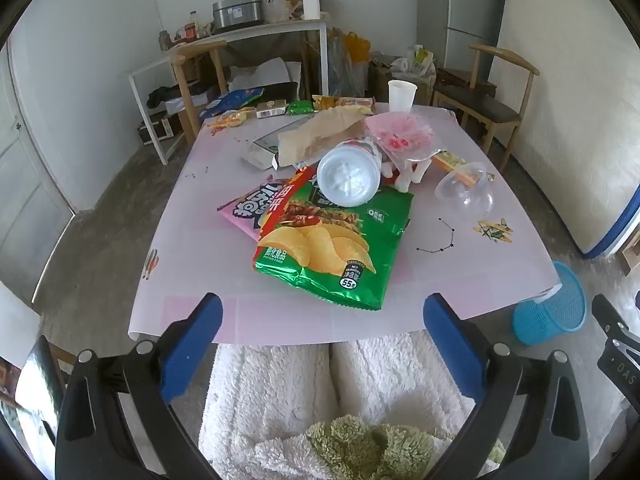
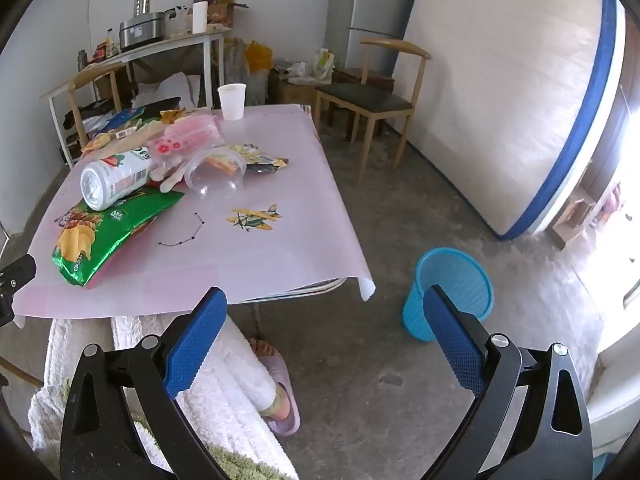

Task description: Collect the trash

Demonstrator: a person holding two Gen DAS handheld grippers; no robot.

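Note:
Litter covers the pink table [image 1: 224, 184] [image 2: 280, 248]: a green chip bag [image 1: 340, 252] [image 2: 112, 236], a white drink cup on its side [image 1: 348, 176] [image 2: 114, 180], a clear plastic dome lid [image 1: 466, 192] [image 2: 216, 174], a brown paper bag [image 1: 316, 134], a pink wrapper [image 1: 400, 136] [image 2: 192, 132] and a white paper cup [image 1: 401, 95] [image 2: 232, 101]. A blue mesh bin [image 1: 550, 308] [image 2: 452, 292] stands on the floor by the table's right corner. My left gripper [image 1: 322, 312] is open before the table's near edge. My right gripper [image 2: 324, 306] is open above the floor, holding nothing.
A person's legs in white fleece [image 1: 328, 384] [image 2: 208, 384] sit under the near edge, one foot in a slipper [image 2: 282, 404]. Wooden chairs [image 1: 488, 108] [image 2: 376, 100] stand beyond the table. A mattress [image 2: 516, 112] leans on the right wall. A cluttered side table [image 1: 240, 36] is at the back.

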